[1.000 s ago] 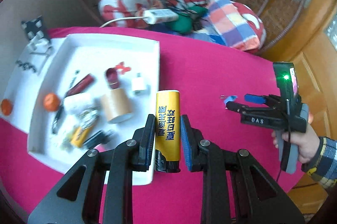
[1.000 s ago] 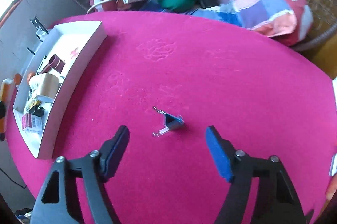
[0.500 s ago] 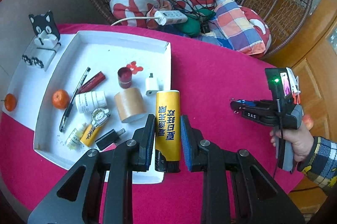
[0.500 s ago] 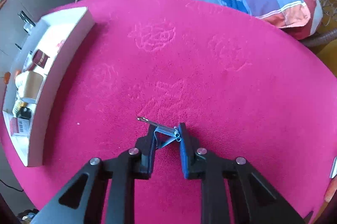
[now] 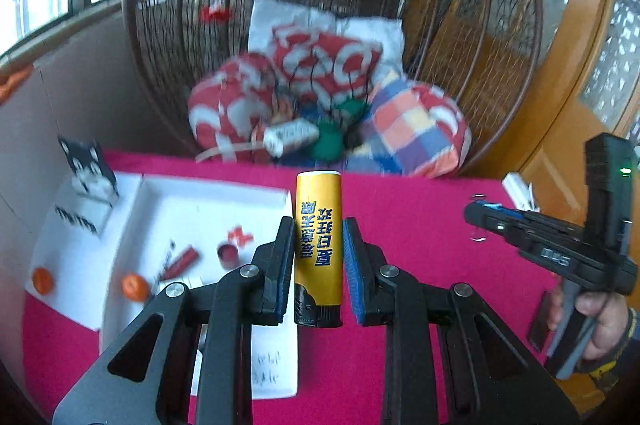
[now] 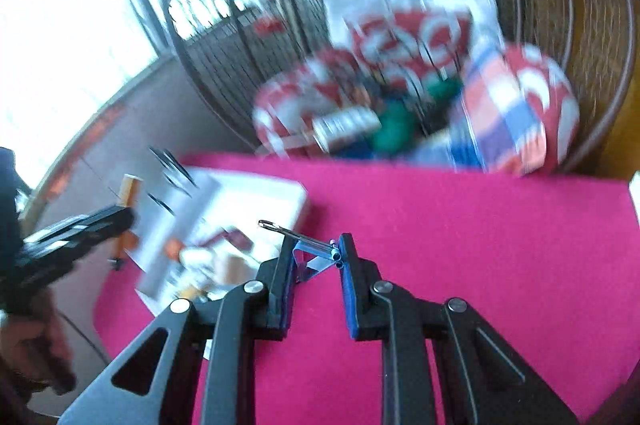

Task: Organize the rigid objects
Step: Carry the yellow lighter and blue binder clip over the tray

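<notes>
Clip (image 6: 316, 259) is now off the cloth (image 6: 460, 245), pinched between the right gripper (image 6: 316, 261) fingers; half a second ago it was gripped down at cloth level, a second ago it lay loose between wide-open fingers. Pick done, carry phase on. Both cameras have tilted up from the tabletop, and the right view is motion-blurred, so the arm is mid-swing.

Left gripper (image 5: 318, 265) is unchanged: fingers closed most of the way on the yellow lighter (image 5: 319, 245), which stands upright between the pads, well above the tray (image 5: 280, 381).

Relative to the tray:
- lighter sits over its right rim, near the front corner
- clip is right of that rim, above bare cloth; its wire handle points toward the tray
- tray contents (orange (image 5: 135, 287), red cap (image 5: 228, 254), pen, tube) cluster left and centre; white floor along the right rim looks free in the left view
- second orange (image 5: 42, 280) lies left of the tray

Judgement: both items are ready to drop. The raised tray wall is the edge to clear. The grippers converge on the same rim, so stagger the releases.
</notes>
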`<state>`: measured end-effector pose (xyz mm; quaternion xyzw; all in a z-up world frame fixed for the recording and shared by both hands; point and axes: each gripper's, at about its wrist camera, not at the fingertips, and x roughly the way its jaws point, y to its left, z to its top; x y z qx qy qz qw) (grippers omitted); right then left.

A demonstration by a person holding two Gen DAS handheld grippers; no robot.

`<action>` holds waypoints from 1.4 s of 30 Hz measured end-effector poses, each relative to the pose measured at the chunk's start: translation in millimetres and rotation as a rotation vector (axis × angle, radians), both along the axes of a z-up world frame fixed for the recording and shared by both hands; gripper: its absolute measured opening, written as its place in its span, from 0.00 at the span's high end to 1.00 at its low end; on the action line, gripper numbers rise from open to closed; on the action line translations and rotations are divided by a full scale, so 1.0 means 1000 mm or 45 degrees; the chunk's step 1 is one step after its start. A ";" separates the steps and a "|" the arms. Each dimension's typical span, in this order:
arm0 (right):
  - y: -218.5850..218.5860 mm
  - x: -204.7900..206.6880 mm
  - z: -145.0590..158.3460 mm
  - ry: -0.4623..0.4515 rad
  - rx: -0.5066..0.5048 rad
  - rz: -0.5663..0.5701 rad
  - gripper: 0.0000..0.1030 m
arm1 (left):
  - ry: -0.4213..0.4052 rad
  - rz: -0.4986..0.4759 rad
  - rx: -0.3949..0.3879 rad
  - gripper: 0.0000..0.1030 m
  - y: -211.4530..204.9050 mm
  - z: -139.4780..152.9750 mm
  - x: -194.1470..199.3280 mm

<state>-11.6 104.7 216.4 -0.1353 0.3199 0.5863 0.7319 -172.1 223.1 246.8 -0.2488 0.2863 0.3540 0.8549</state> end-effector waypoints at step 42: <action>0.074 -0.154 0.077 -0.269 0.354 0.229 0.82 | -0.034 0.139 0.279 0.78 0.037 0.061 -0.137</action>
